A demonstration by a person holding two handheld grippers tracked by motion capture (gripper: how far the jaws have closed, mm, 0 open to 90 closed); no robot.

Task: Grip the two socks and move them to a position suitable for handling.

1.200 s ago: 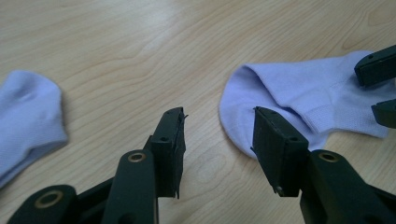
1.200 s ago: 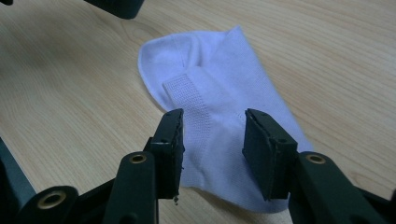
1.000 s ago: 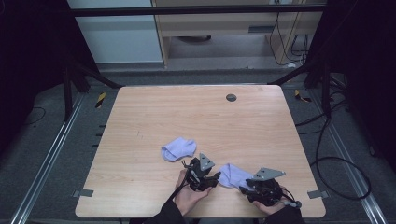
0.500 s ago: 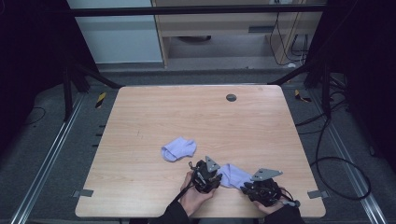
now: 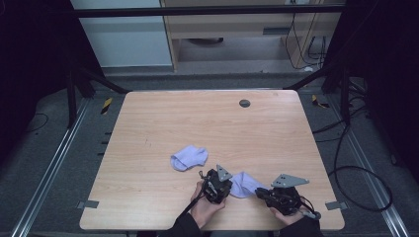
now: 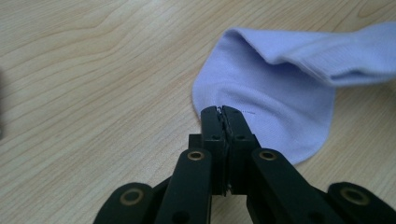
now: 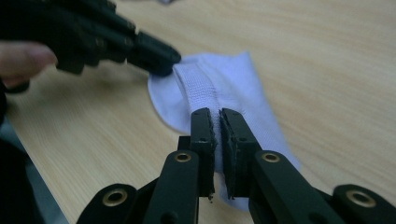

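A lilac sock (image 5: 244, 183) lies near the table's front edge between my two grippers. My left gripper (image 5: 228, 185) has just been closing and is shut on the sock's rounded edge (image 6: 275, 107), with the fabric pinched at its tips (image 6: 222, 109). My right gripper (image 5: 259, 192) has also been closing and is shut on the sock's ribbed cuff (image 7: 243, 88), its jaws a thin gap apart around the fabric (image 7: 216, 114). The left gripper (image 7: 159, 58) also shows at the sock's far end in the right gripper view. A second lilac sock (image 5: 188, 157) lies loose to the left.
The wooden table (image 5: 197, 123) has a dark round grommet (image 5: 244, 103) near its far edge. Grey tape tabs (image 5: 334, 205) mark the front corners. Cables (image 5: 356, 168) trail on the floor to the right, and a cabinet (image 5: 227, 34) stands beyond the table.
The left gripper has shifted slightly right onto the near sock. Both grippers' jaws have closed on its ends. The other sock has not moved.
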